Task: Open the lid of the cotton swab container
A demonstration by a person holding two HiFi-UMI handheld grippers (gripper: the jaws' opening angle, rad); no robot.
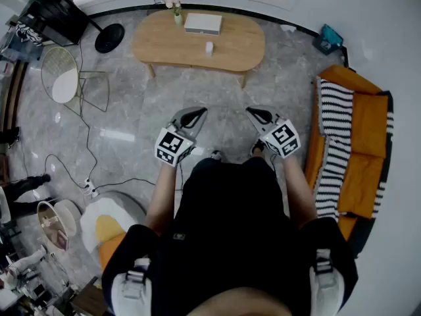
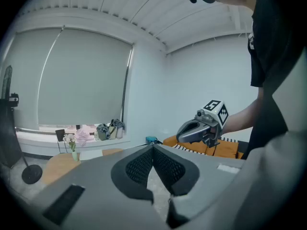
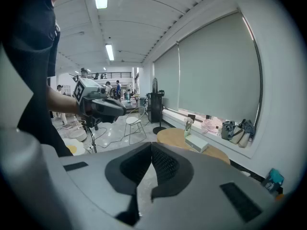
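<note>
The left tool (image 1: 196, 115) and right tool (image 1: 255, 114) are both clenched and empty, well short of the white box (image 1: 202, 24). What looks like the cotton swab container (image 1: 209, 47) stands on the tabletop (image 1: 158, 45) just nearer than that box. It is probably light, smooth and easily tipped, so brace its body and pinch the lid.

Container (image 1: 209, 47) on table (image 1: 161, 43), sofa (image 1: 369, 118) at right
</note>
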